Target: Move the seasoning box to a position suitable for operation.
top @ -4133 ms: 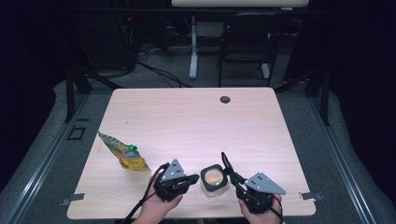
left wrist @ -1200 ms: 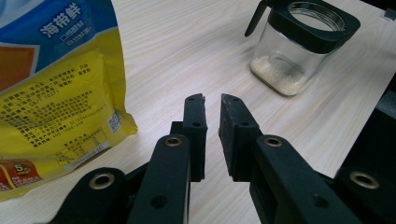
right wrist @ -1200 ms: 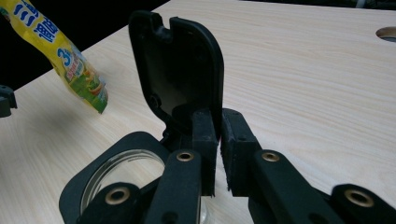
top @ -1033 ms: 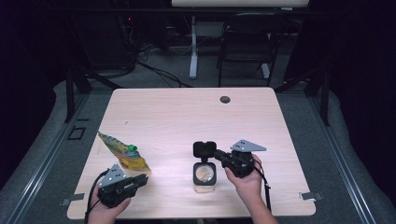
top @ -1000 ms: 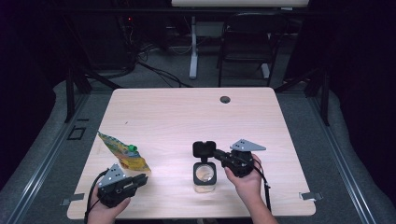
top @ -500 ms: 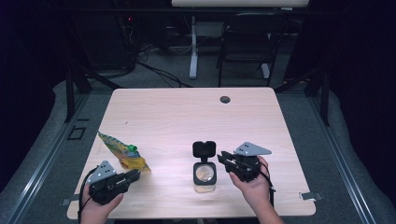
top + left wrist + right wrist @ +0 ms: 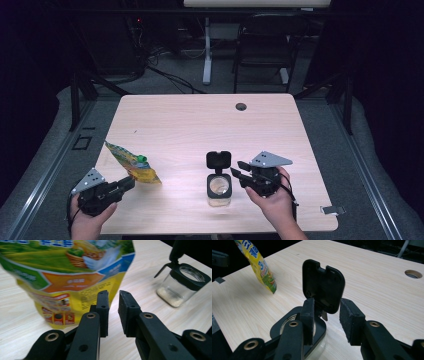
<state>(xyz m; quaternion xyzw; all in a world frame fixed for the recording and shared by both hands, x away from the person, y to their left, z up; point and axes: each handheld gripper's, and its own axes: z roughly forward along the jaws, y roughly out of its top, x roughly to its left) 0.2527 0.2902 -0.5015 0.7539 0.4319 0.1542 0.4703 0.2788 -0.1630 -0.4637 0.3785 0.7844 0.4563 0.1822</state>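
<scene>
- right gripper [image 7: 239, 172] just beside the small clear glass jar [image 7: 219, 189], jaws have just been opening, nothing held
- jar has a bit of pale grainy stuff in the bottom, its black flip lid [image 7: 219, 160] stands up
- left gripper [image 7: 128, 183] nearly closed, empty, right at the yellow-green printed snack pouch [image 7: 131, 163]
- round grommet hole [image 7: 241, 106] way at the far edge of the light wooden table [image 7: 190, 125]

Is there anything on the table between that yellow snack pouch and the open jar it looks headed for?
Nothing visible. Bare tabletop lies between the pouch and the jar, whose lid stands flipped up. The left gripper sits just before the pouch, with nothing between them.
</scene>
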